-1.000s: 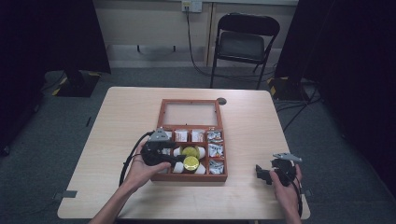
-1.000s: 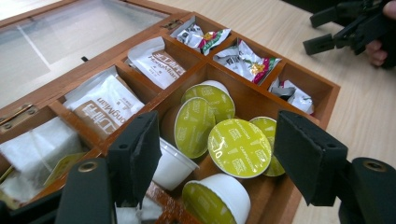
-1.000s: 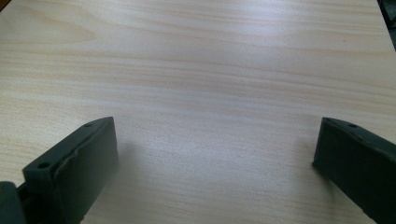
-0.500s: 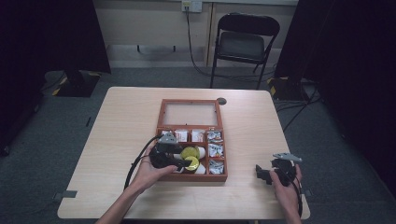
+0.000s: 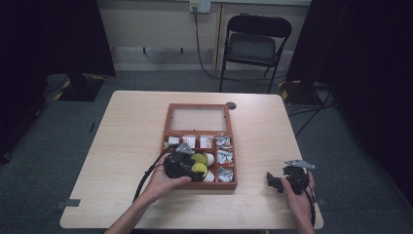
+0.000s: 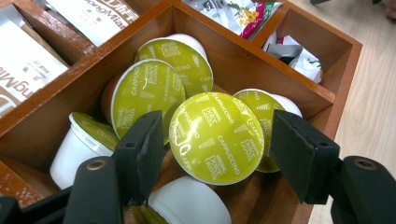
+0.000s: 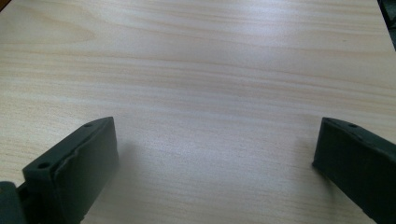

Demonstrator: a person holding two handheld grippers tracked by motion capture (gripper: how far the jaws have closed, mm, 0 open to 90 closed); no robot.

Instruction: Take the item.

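Your left gripper [image 6: 215,149] has just been closing around the green-lidded capsule [image 6: 215,136] in the front compartment of the wooden box [image 5: 165,141], pads not yet pressing; closing off-centre could tip it onto its neighbours; your right gripper [image 7: 215,163] rests wide apart near the table's [image 5: 126,122] front right corner.

Your left gripper [image 5: 197,171]: black, bulky body w/ grey three-cornered plate on top and a black cable looping back along your bare forearm, no sleeve. Its fingers [image 6: 140,154] are flat matte-black slabs, edges a bit chipped, each on a rounded arm w/ a brass-ringed screw hole. Your right gripper [image 5: 272,181]: same black build, grey plate, black cable by the wrist. Its pads [image 7: 77,175] are dark, worn at corners, w/ small screw holes.
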